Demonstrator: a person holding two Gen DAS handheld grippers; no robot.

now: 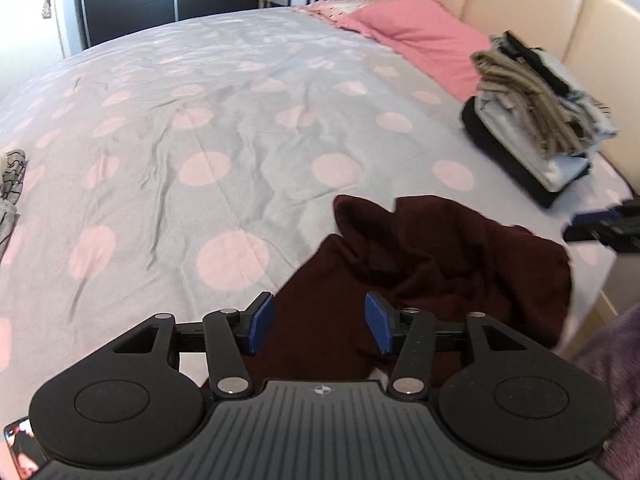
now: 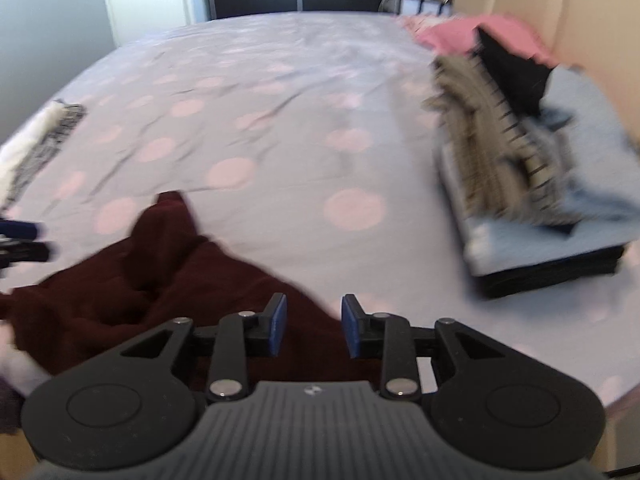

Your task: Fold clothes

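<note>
A dark maroon garment (image 1: 440,264) lies crumpled on the dotted grey bedcover (image 1: 224,128) near the bed's front edge. My left gripper (image 1: 320,324) hovers over its near part, open, with its blue pads (image 1: 262,324) well apart and nothing pinched. In the right wrist view the same garment (image 2: 160,280) spreads to the left and runs under my right gripper (image 2: 314,326). That gripper is open too, its pads (image 2: 278,324) not pressing the cloth. Each gripper shows at the edge of the other's view: the right gripper (image 1: 604,226) and the left gripper (image 2: 22,240).
A stack of folded clothes (image 1: 532,120) (image 2: 520,168) with a loose brown striped piece on top sits by the beige headboard (image 1: 520,0). A pink pillow (image 1: 412,36) lies beyond it. A striped grey garment (image 1: 10,184) (image 2: 44,132) lies at the far left.
</note>
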